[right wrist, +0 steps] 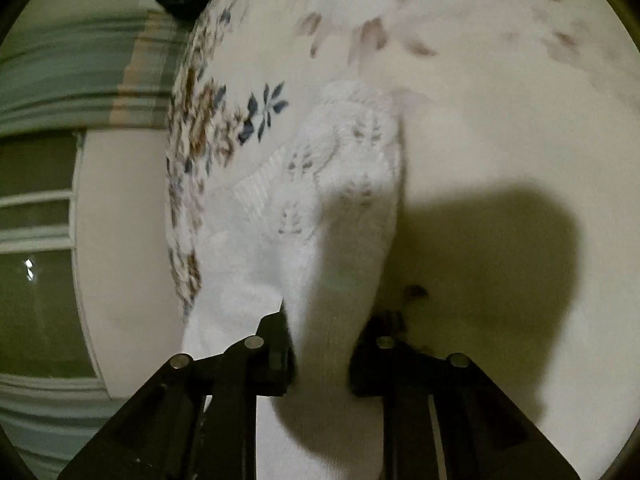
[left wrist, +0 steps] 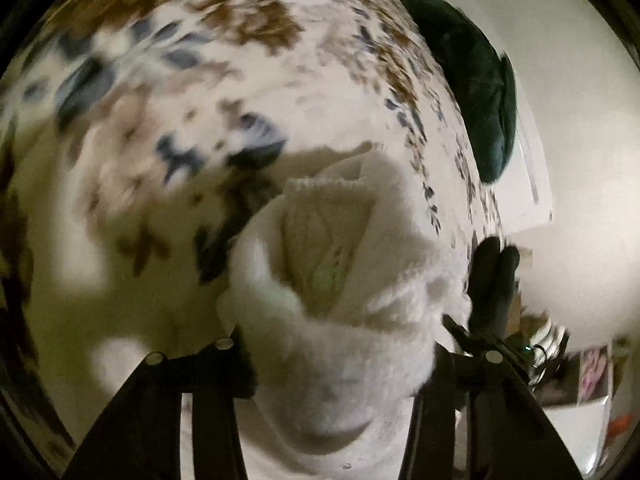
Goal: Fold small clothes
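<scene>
You have each tool, left tool [left wrist: 336,344] and right tool [right wrist: 322,356], clamped on an end of the white knit sock [right wrist: 320,208], which is held just above the flowered bedspread [right wrist: 460,40], seemingly so one end can be folded over the other.

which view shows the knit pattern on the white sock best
The right wrist view: the white sock lies lengthwise ahead of the right gripper, its leaf-like knit motifs fairly sharp. The left wrist view shows it bunched and blurred, pattern barely legible.
</scene>
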{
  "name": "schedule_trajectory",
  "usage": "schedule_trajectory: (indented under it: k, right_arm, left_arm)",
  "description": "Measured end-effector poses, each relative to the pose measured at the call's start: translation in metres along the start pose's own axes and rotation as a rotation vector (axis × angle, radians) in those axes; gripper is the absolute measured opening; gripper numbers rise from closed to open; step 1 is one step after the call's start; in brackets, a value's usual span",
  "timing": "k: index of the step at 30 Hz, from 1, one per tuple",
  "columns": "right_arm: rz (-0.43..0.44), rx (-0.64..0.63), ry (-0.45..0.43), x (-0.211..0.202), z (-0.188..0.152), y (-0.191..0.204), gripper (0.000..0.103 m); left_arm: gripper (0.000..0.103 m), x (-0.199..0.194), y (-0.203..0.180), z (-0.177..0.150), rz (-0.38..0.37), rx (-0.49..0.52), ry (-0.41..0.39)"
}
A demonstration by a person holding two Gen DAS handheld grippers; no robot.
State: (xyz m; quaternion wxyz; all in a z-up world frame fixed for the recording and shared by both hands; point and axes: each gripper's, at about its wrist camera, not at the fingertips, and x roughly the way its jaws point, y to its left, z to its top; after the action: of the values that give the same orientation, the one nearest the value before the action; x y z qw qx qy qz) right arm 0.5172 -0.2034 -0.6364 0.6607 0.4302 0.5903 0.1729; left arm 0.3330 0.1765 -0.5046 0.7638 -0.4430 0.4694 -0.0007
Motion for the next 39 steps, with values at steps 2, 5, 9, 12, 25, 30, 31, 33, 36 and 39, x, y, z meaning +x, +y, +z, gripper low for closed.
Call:
schedule_trajectory:
  k: [2,5,9,12,25,30,31,33,36,39]
  right_arm:
    - [-0.003,0.008,-0.026,-0.018,-0.014,-0.003,0.019]
    - [0.018,0.086,-0.085,-0.051,-0.055,-0.018,0.019]
    - [0.029,0.197,-0.131,-0.081,-0.119,-0.048,0.019]
    - [-0.010,0.232,-0.091,-0.075,-0.155,-0.061,0.023]
    - [-0.186,-0.064,-0.080,-0.131,-0.081,0.015,0.064]
    - [-0.242,-0.128,-0.025,-0.059,-0.014,0.022,0.064]
    - [-0.262,-0.130,-0.009,-0.046,-0.005,0.020,0.062]
    - [-0.292,-0.162,0.021,-0.026,0.002,0.017,0.033]
    - [-0.330,-0.235,-0.024,-0.027,-0.007,0.024,0.007]
    - [-0.383,-0.246,-0.121,-0.052,-0.023,0.030,0.006]
  left_arm:
    - [0.042,0.006,-0.012,0.013,0.002,0.067,0.043]
    - [0.042,0.022,-0.034,0.036,-0.011,0.192,0.140]
    - [0.043,0.064,-0.071,0.056,-0.012,0.411,0.315]
    - [0.052,0.083,-0.068,0.061,0.007,0.414,0.426]
    - [0.071,0.027,-0.051,0.075,-0.023,0.180,0.253]
    - [0.070,0.045,-0.066,0.081,-0.007,0.279,0.232]
    - [0.069,0.048,-0.071,0.081,0.000,0.312,0.228]
    - [0.069,0.051,-0.080,0.081,0.002,0.354,0.232]
    - [0.068,0.055,-0.091,0.082,0.004,0.396,0.229]
    - [0.068,0.060,-0.098,0.083,0.001,0.412,0.233]
